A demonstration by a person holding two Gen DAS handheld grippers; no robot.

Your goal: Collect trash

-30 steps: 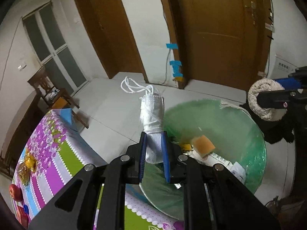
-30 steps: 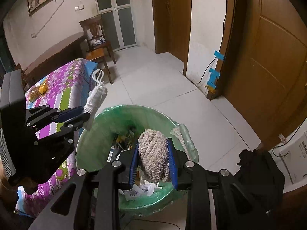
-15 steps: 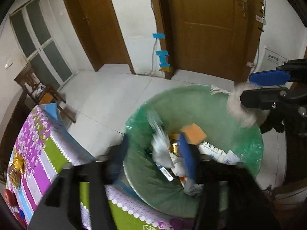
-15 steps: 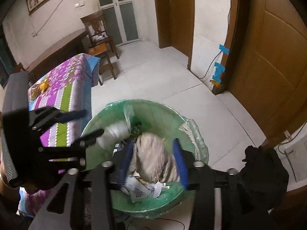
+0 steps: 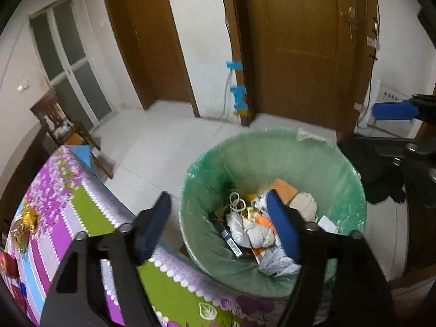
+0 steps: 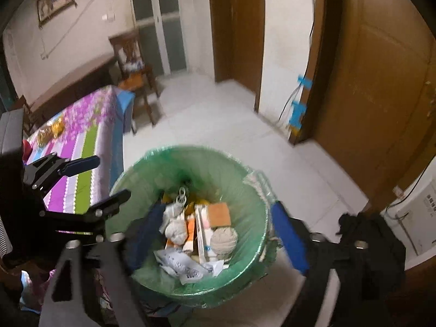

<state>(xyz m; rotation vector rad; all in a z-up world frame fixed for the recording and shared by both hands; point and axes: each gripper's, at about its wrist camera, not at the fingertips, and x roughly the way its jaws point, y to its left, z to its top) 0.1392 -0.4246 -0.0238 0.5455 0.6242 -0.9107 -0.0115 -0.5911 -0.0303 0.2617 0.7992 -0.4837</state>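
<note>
A bin with a green liner [image 5: 275, 147] [image 6: 163, 160] stands on the floor beside the table, full of packaging scraps. A white face mask [image 5: 237, 227] [image 6: 174, 230] and a beige woolly ball [image 5: 304, 206] [image 6: 224, 241] lie loose inside on top of the rubbish. My left gripper [image 5: 218, 204] hovers over the bin's near rim, its jaws opening with nothing pinched between them. My right gripper [image 6: 218, 209] hangs over the bin too, jaws opening wide and free of the ball. Each gripper also shows in the other's view, the right gripper [image 5: 381, 129] and the left gripper [image 6: 106, 179].
A table with a purple and green flowered cloth [image 5: 68, 204] [image 6: 81, 125] touches the bin's left side; a red apple [image 5: 8, 264] lies on it. A wooden chair [image 6: 133, 62], brown doors [image 5: 299, 41] and a black heap [image 5: 381, 179] ring the tiled floor.
Both grippers opened. The face mask fell from the left gripper and the woolly ball from the right; both now lie in the bin. Both views shifted slightly.
</note>
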